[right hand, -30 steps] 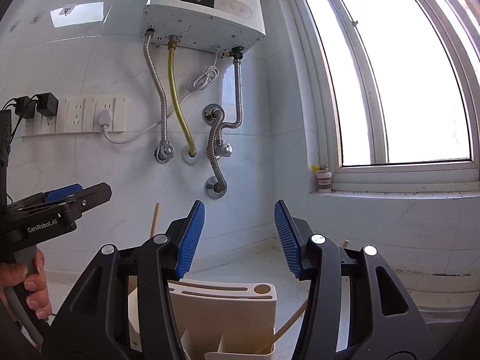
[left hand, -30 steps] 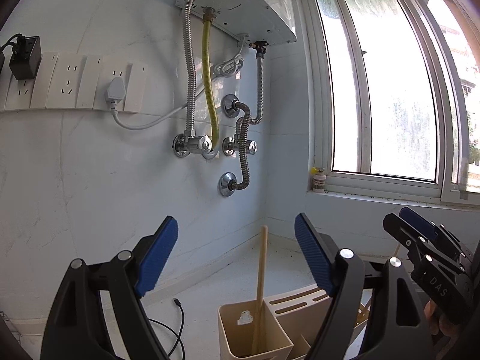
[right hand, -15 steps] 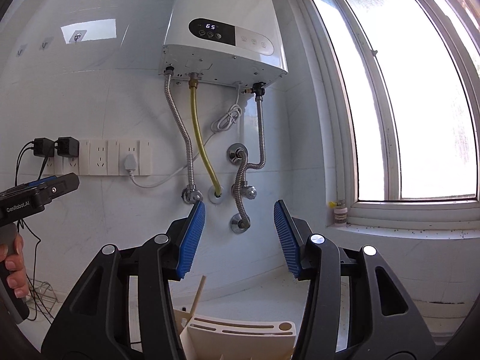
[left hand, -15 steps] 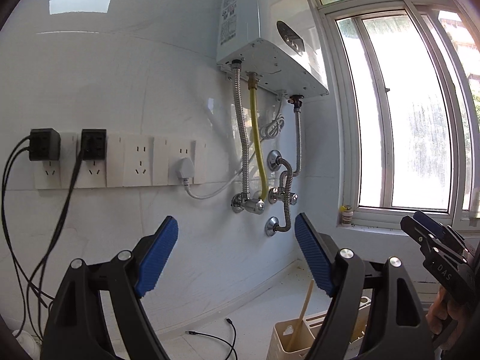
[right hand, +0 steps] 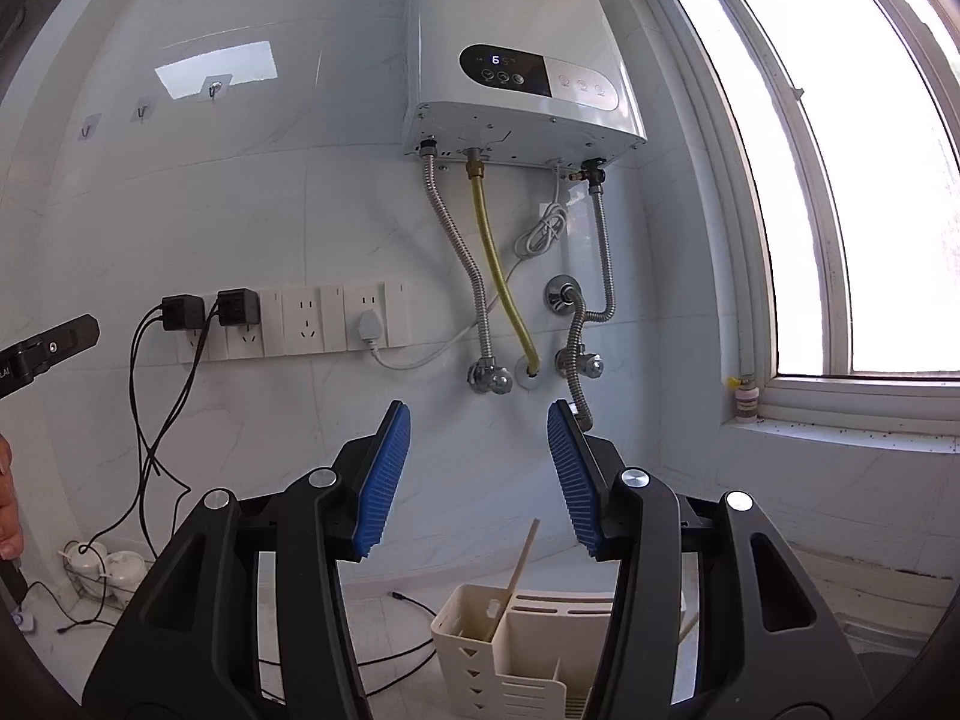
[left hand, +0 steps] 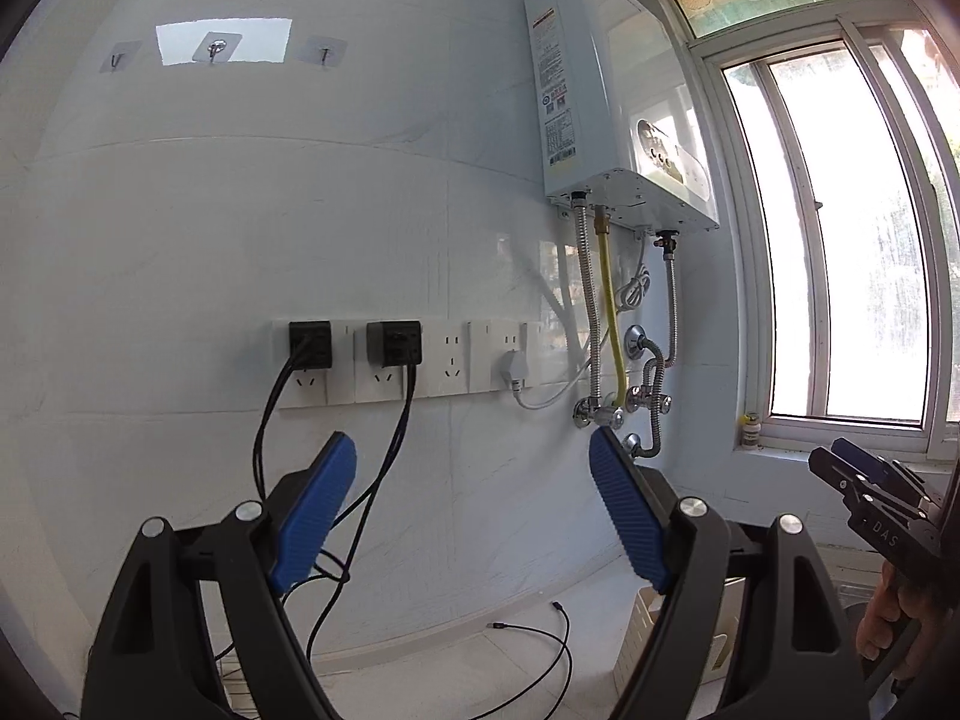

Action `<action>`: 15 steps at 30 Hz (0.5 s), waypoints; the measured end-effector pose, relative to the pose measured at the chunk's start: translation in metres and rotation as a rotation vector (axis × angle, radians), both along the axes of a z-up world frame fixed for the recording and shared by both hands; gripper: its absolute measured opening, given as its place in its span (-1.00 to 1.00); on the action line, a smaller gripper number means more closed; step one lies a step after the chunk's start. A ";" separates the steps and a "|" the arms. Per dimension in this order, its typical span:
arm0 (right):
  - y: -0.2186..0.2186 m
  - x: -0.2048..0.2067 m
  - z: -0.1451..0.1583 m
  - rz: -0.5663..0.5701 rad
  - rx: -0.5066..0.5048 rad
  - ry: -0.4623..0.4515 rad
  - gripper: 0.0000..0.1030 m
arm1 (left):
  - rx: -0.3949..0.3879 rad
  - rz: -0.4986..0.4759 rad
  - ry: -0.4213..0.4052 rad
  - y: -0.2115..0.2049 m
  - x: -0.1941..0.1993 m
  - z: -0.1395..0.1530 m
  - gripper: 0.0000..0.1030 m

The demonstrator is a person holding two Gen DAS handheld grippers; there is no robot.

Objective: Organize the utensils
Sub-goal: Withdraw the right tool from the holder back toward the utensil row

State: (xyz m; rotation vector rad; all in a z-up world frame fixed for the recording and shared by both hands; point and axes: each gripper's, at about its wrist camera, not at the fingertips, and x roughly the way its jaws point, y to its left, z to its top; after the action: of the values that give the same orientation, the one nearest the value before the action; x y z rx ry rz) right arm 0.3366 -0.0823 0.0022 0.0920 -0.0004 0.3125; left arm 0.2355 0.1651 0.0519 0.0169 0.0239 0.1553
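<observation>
left gripper (left hand: 471, 516) released, blue pads wide apart w/ nothing between, aimed level at the tiled wall w/ the socket strip (left hand: 414, 363). right gripper (right hand: 480, 474) also released, gap narrower, empty, facing the water heater (right hand: 528, 90) by the window (right hand: 840, 180). cream utensil holder (right hand: 510, 648) sits on the counter low in right wrist view, below & between the right fingers, 1 wooden stick (right hand: 521, 561) standing tilted in its left compartment. in the left wrist view only a corner of it shows behind the right-side finger.
</observation>
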 end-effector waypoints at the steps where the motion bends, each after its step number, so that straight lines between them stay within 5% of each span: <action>1: 0.006 -0.004 -0.003 0.010 -0.010 -0.002 -0.11 | -0.003 0.009 0.011 0.004 -0.007 -0.003 0.53; 9: 0.052 -0.022 -0.027 0.147 -0.032 0.073 -0.01 | -0.063 0.119 0.105 0.042 -0.044 -0.028 0.53; 15: 0.079 -0.026 -0.047 0.217 -0.048 0.145 0.12 | -0.114 0.189 0.188 0.064 -0.061 -0.054 0.77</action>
State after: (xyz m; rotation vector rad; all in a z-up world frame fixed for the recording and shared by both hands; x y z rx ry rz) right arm 0.3101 -0.0031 -0.0451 0.0668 0.1613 0.5216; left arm 0.1744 0.2295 -0.0017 -0.0845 0.2223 0.3408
